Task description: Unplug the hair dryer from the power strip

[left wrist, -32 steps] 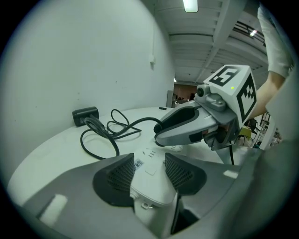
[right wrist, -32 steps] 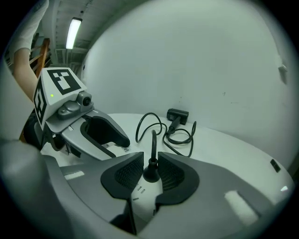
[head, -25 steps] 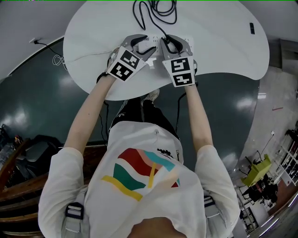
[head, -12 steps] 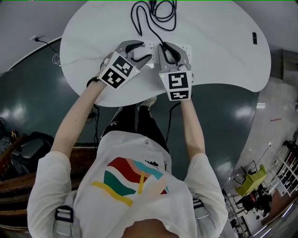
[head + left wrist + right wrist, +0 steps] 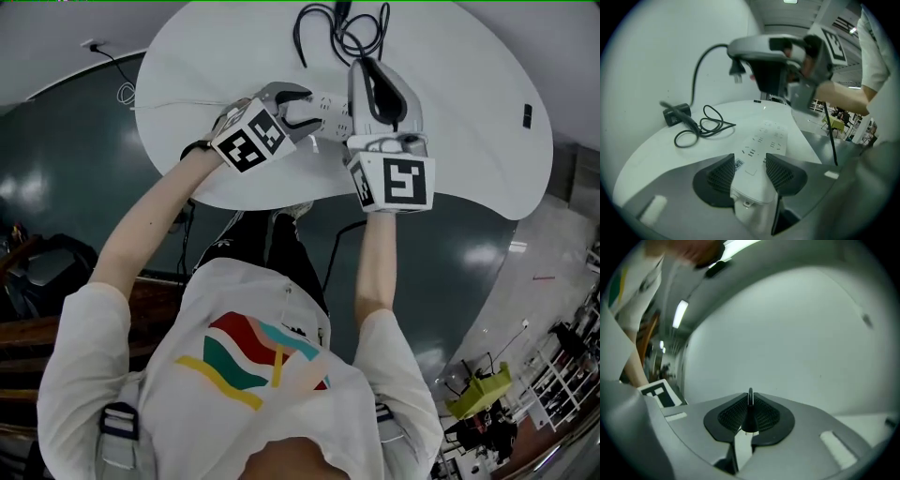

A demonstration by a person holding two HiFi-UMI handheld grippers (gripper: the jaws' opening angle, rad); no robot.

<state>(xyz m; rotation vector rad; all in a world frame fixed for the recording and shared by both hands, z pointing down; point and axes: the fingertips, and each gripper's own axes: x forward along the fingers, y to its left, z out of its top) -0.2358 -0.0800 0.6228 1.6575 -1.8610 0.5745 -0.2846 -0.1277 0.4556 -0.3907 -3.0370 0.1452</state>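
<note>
The white power strip (image 5: 330,110) lies on the round white table (image 5: 450,103). My left gripper (image 5: 302,106) is shut on its near end, one pad (image 5: 723,174) on each long side of the strip (image 5: 766,138). My right gripper (image 5: 367,67) hangs above the strip, pointing level, and its jaws have just been closing on the hair dryer's black plug (image 5: 750,401). In the left gripper view the plug (image 5: 736,71) is clear of the sockets, prongs bare and pointing down. Its black cord (image 5: 703,126) loops across the table to the dark hair dryer (image 5: 675,114).
The strip's thin white cable (image 5: 178,103) runs left over the table edge toward a wall socket (image 5: 92,45). A small dark object (image 5: 527,115) lies near the table's right edge. Dark floor surrounds the table.
My right gripper has risen from the power strip with the plug in its jaws, so the plug is now out of the socket. The left gripper has stayed on the strip.
</note>
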